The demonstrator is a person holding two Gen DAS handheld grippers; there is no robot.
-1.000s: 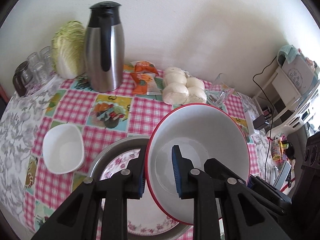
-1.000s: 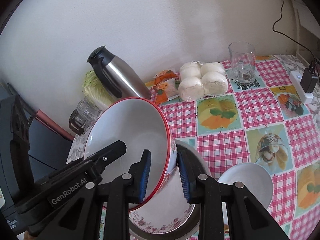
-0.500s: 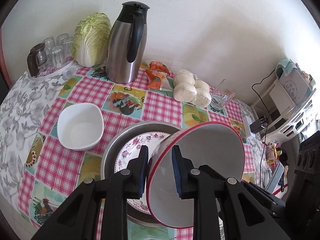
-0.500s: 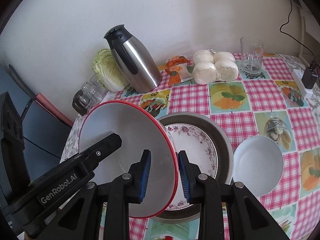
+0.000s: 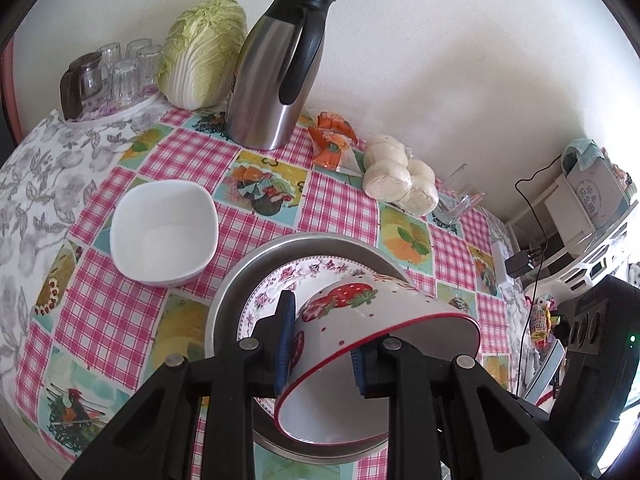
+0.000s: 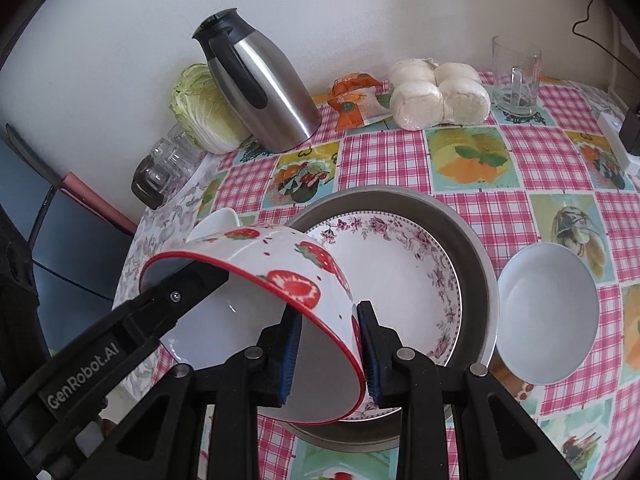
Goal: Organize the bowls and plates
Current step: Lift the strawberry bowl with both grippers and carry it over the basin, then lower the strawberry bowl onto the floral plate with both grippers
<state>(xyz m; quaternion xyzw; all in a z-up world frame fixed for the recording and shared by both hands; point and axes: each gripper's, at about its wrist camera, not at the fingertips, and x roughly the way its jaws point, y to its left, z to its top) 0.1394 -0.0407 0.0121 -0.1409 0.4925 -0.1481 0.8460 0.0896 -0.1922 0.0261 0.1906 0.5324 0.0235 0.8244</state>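
Note:
A strawberry-print bowl with a red rim [image 5: 372, 312] [image 6: 280, 264] is held by both grippers, tipped so its opening faces me, above a floral plate [image 6: 400, 280] [image 5: 316, 270] lying in a metal pan [image 6: 468, 240] [image 5: 288, 246]. My left gripper [image 5: 320, 344] is shut on the bowl's left rim; its arm also shows in the right wrist view [image 6: 176, 292]. My right gripper [image 6: 328, 344] is shut on the bowl's right rim. A square white bowl [image 5: 164, 232] sits left of the pan and a round white bowl [image 6: 548, 312] sits right of it.
At the back of the checked tablecloth stand a steel thermos [image 5: 276, 72] [image 6: 260, 84], a cabbage [image 5: 204, 52], a tray of glasses [image 5: 112, 72], snack packets [image 5: 332, 144], steamed buns [image 6: 436, 96] and a glass mug [image 6: 516, 76]. A power strip [image 6: 616, 136] lies at the right edge.
The bowl has tipped further over, so its strawberry outside now shows on top, and it has come lower over the floral plate. Both grippers stay clamped on its rim.

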